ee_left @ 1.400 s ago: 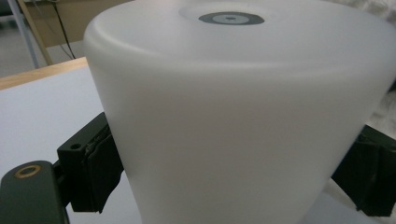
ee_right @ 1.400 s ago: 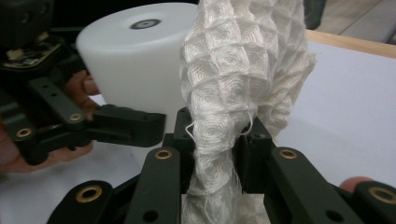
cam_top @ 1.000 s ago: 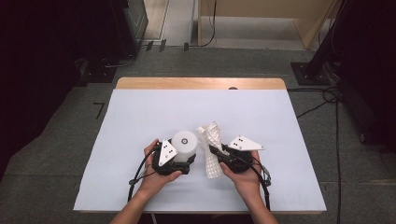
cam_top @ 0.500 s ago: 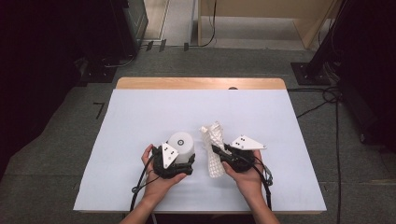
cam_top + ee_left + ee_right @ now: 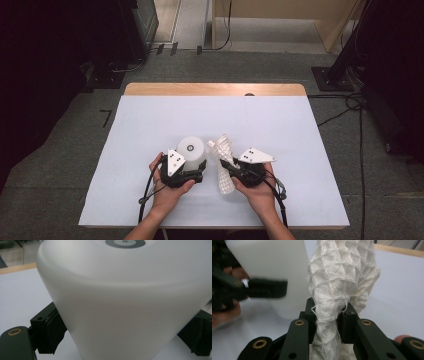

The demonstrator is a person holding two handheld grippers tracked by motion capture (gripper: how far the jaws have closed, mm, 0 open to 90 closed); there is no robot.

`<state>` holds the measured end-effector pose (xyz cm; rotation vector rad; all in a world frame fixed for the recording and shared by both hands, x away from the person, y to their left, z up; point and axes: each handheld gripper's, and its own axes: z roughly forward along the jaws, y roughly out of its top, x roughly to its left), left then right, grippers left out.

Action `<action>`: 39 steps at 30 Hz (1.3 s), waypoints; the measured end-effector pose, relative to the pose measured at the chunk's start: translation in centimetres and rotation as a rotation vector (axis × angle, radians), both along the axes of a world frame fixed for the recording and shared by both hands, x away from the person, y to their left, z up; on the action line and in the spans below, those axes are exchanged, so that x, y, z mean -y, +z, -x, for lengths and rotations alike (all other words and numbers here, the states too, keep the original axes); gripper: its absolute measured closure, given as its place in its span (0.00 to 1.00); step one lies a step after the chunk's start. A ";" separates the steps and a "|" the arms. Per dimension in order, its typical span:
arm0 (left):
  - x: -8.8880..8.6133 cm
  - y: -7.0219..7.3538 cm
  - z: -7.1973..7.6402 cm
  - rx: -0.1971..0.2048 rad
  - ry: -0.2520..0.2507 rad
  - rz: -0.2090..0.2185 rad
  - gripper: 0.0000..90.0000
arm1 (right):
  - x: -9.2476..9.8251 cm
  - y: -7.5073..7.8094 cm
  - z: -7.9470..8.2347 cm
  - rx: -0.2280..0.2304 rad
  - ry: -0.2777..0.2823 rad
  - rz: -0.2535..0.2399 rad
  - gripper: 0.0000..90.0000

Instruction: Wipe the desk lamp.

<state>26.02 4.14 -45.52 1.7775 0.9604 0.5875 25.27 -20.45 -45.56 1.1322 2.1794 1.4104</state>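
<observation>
While pinched, white waffle-weave cloth (image 5: pixel 337 290)

Location type: laboratory or test room set up for recording. Evidence in the high view:

- 1 small table (image 5: pixel 150 125) covered with a plain pale sheet, its wooden edge (image 5: pixel 215 89) exposed at the far side. The table stands alone on the floor.
- Grey carpet floor (image 5: pixel 65 165) with black tape marks (image 5: pixel 106 117) just beside the table's far left corner.
- Black cables (image 5: pixel 357 150) run across the floor at the right, near a black stand base (image 5: pixel 332 80).
- Dark equipment racks (image 5: pixel 135 25) stand at the far left; light wooden furniture (image 5: pixel 280 20) stands behind the table.
- No household or retail fittings are visible.
</observation>
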 end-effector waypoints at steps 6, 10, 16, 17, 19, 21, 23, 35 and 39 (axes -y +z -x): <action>0.0 0.5 0.2 0.016 -0.057 0.008 0.09 | -1.7 -0.4 0.3 -0.005 0.040 0.014 0.81; 1.1 -0.2 0.4 0.007 -0.082 -0.017 0.09 | -1.6 0.7 0.6 0.033 0.030 -0.007 0.81; 1.7 -0.6 0.2 0.012 -0.088 -0.037 0.09 | -0.6 2.4 1.1 0.102 0.028 -0.047 0.81; 1.7 -0.6 0.1 0.011 -0.083 -0.039 0.09 | -0.4 2.4 1.0 0.105 0.023 -0.043 0.81; 1.5 -0.6 -0.3 0.021 -0.071 -0.043 0.09 | -0.1 2.4 0.9 0.098 0.004 -0.039 0.81; 1.2 -0.7 -0.7 0.035 -0.046 -0.042 0.09 | 0.4 2.3 0.7 0.092 -0.025 -0.036 0.81; 0.7 -0.8 -1.3 0.041 -0.027 -0.048 0.09 | 0.9 2.2 0.5 0.089 -0.050 -0.037 0.81; -0.3 -2.2 -3.7 -0.008 0.119 -0.102 0.09 | 2.9 1.4 -0.2 0.076 -0.166 -0.030 0.80; -0.3 -2.3 -3.8 -0.013 0.124 -0.105 0.09 | 3.0 1.2 -0.3 0.071 -0.177 -0.027 0.80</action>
